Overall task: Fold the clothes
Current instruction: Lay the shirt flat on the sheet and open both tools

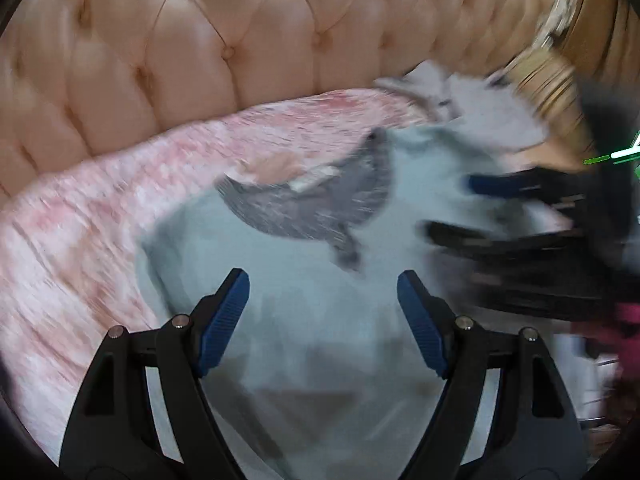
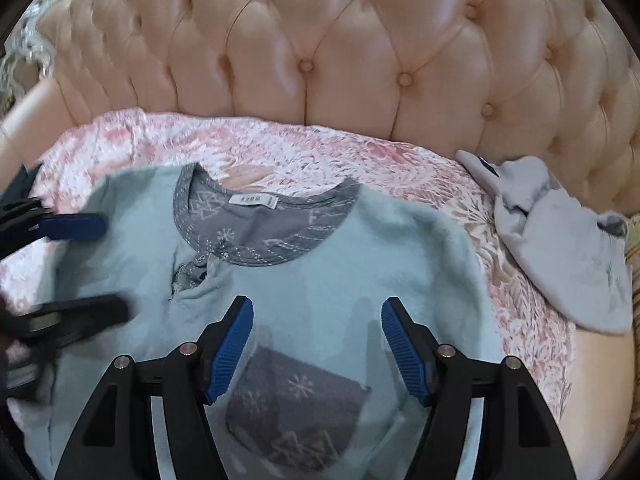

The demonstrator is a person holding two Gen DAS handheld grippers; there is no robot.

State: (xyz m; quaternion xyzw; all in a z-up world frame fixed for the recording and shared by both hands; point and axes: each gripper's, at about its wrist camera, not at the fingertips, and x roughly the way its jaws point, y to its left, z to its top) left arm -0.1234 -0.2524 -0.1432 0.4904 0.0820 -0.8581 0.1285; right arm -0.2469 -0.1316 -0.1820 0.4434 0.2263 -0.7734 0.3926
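A light blue top (image 2: 312,280) with a grey patterned collar (image 2: 264,236) and a grey chest pocket (image 2: 296,420) lies flat on the pink floral bedspread (image 2: 304,148). My right gripper (image 2: 317,308) is open and empty above the middle of the top. My left gripper (image 1: 323,280) is open and empty over the same top (image 1: 280,320), in a blurred view. The left gripper also shows at the left of the right wrist view (image 2: 102,268), over the top's left shoulder. The right gripper also shows blurred in the left wrist view (image 1: 452,208).
A tufted peach headboard (image 2: 360,60) stands behind the bed. A crumpled pale grey garment (image 2: 560,248) lies at the right, near the bed's edge; it also shows in the left wrist view (image 1: 492,108).
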